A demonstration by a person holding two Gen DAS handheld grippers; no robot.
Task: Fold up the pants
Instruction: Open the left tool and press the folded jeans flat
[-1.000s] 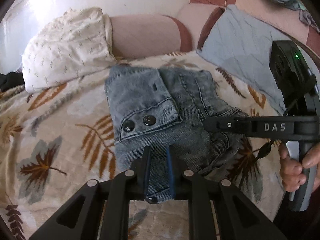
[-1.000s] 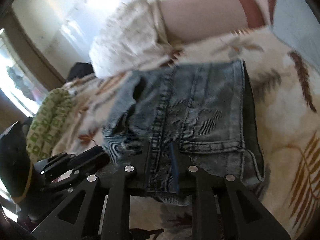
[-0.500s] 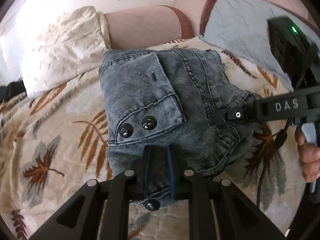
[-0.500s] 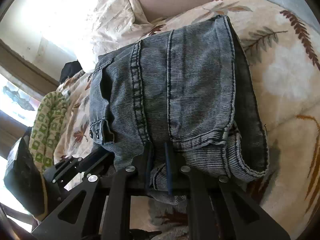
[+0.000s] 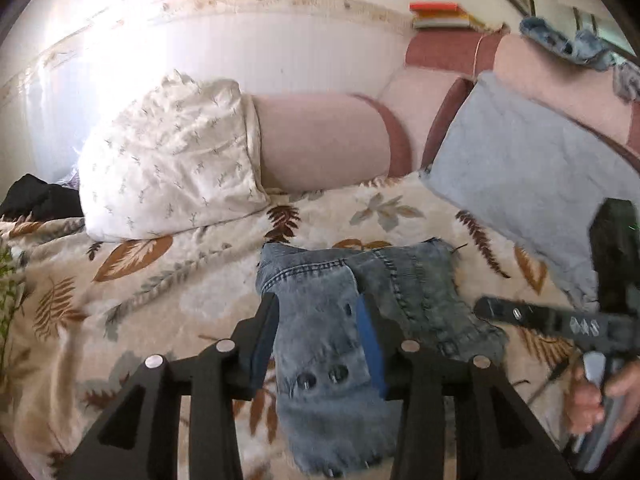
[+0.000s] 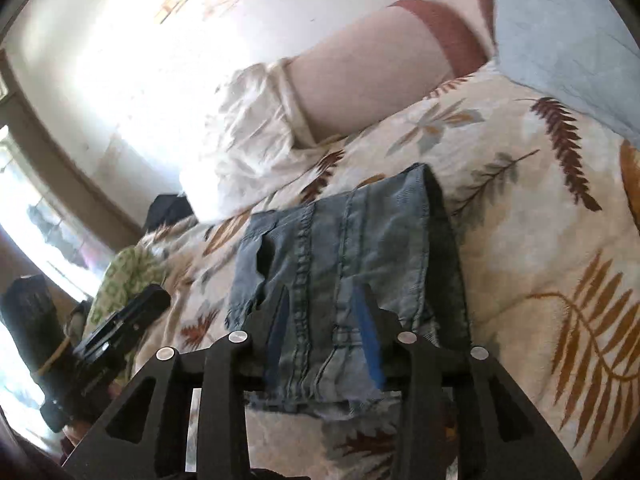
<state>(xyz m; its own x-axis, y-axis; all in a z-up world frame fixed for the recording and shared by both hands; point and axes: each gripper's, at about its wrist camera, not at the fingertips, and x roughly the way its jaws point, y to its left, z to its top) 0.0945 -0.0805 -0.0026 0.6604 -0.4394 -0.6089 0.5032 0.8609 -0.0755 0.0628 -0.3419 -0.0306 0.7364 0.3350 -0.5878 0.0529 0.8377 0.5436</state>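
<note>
Folded blue denim pants (image 5: 416, 292) lie on a leaf-patterned bedspread (image 5: 160, 280); a flap with two dark buttons faces the left wrist camera. My left gripper (image 5: 316, 312) hovers over their near edge. Its jaws are opening, the denim shows between them and the blue pads do not press on it. In the right wrist view the pants (image 6: 380, 240) show seams and a dark right edge. My right gripper (image 6: 322, 300) is over their near edge, jaws opening, with cloth between them but not pinched. Each gripper shows at the side of the other's view, the right (image 5: 520, 314) held by a hand.
A white pillow (image 5: 168, 168), a pink bolster (image 5: 320, 144) and a light blue pillow (image 5: 520, 172) line the far side of the bed. Black cloth (image 5: 36, 200) and a green patterned cloth (image 6: 124, 276) lie at the left. More denim (image 5: 568, 44) hangs on the headboard.
Both grippers were shut on the pants' near edge; now their jaws stand apart. Both have drawn back and up, so the pants look smaller and farther off.
</note>
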